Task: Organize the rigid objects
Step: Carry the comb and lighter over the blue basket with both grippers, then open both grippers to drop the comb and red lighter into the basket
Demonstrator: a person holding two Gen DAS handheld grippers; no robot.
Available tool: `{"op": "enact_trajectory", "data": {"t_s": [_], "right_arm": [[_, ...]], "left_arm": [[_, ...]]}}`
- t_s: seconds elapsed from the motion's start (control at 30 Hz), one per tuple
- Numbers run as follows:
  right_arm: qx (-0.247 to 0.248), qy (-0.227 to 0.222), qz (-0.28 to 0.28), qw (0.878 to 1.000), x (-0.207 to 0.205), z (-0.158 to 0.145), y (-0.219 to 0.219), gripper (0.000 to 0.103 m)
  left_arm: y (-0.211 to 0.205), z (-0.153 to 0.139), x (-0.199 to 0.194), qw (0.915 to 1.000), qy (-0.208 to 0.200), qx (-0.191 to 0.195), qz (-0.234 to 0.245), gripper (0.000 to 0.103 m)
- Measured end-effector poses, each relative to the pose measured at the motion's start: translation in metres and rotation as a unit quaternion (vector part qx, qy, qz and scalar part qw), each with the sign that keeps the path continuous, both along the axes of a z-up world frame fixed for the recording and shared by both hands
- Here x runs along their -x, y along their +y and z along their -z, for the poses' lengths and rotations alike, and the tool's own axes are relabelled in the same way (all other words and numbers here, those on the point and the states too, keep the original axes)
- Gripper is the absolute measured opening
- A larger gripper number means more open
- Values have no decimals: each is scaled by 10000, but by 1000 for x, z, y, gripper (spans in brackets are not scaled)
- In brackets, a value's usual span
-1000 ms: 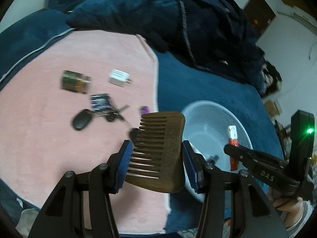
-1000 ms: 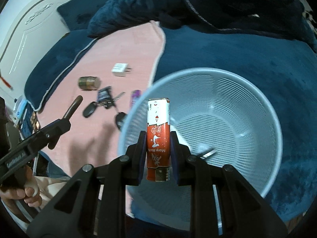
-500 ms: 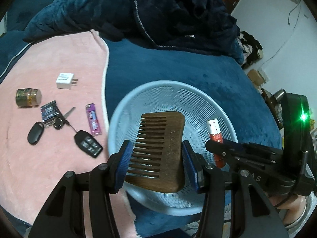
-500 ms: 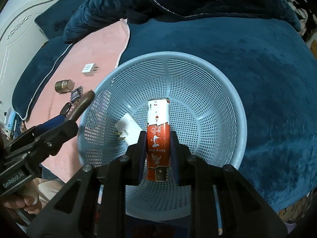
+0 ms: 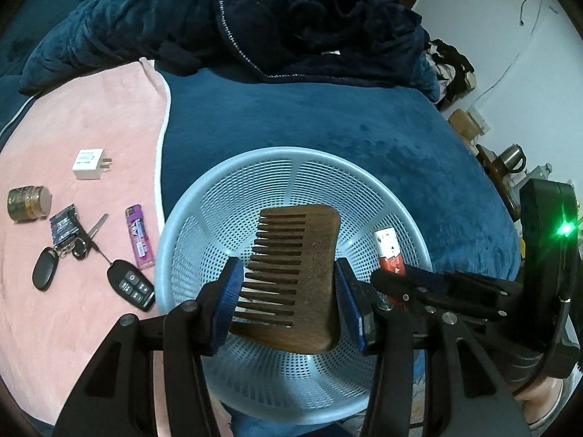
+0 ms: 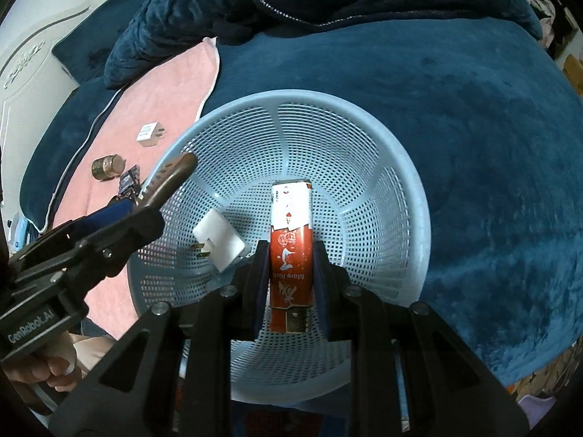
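My left gripper is shut on a brown wooden comb and holds it over the pale blue mesh basket. My right gripper is shut on a red and white card box and holds it inside the basket. A white plug adapter lies on the basket floor. The comb tip and the left gripper show at the left of the right wrist view. The card box shows at the right of the left wrist view.
On the pink towel lie a white charger, a small round tin, a purple lighter, a key bunch with fobs and a black car key. Dark blue bedding is piled behind.
Both grippers have moved from beside the towel to over the basket, carrying the comb and the card box. The right gripper has gone lower into the basket.
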State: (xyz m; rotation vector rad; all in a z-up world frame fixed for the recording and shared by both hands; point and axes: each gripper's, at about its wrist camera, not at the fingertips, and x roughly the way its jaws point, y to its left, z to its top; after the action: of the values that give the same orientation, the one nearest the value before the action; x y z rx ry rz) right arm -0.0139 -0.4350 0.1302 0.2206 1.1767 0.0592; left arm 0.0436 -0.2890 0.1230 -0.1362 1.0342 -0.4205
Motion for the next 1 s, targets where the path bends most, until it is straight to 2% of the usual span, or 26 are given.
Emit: {"op": "enact_trajectory", "data": {"t_s": [0.3, 0.37, 0.43, 0.47, 0.5, 0.53, 0.57, 0.6, 0.67, 0.9, 1.0], "right_arm": [[-19, 31, 133, 9999, -1, 2, -8, 24], [2, 3, 192, 9998, 0, 0, -9, 24], [-18, 7, 211, 9998, -1, -1, -11, 26], [-28, 14, 218, 9998, -2, -1, -12, 27], [-29, 11, 226, 9997, -2, -2, -12, 35], [-34, -11, 230, 9997, -3, -3, -12, 48], [-37, -36, 236, 9997, -3, -4, -12, 55], [-45, -51, 236, 9997, -4, -4, -12, 68], [-50, -68, 243, 9997, -4, -6, -10, 82], [124, -2, 187, 9997, -5, -4, -1, 97], [168, 43, 152, 9997, -6, -3, 2, 97]], "left_arm": [[-19, 6, -13, 9997, 77, -181, 168, 53], [-18, 6, -17, 9997, 130, -129, 168, 61], [-11, 4, -18, 9998, 158, 4, 99, 89], [-6, 2, -18, 9999, 132, 98, 39, 94], [-2, 0, -18, 9998, 118, 133, -19, 100], [4, -1, -18, 9998, 111, 136, -94, 101], [7, -2, -18, 9998, 115, 128, -125, 101], [10, -3, -19, 9997, 127, 110, -152, 102], [17, -4, -18, 9997, 127, 31, -224, 102], [39, -1, -10, 9986, 89, -230, -466, 102], [47, 0, -7, 9983, 98, -224, -537, 102]]}}
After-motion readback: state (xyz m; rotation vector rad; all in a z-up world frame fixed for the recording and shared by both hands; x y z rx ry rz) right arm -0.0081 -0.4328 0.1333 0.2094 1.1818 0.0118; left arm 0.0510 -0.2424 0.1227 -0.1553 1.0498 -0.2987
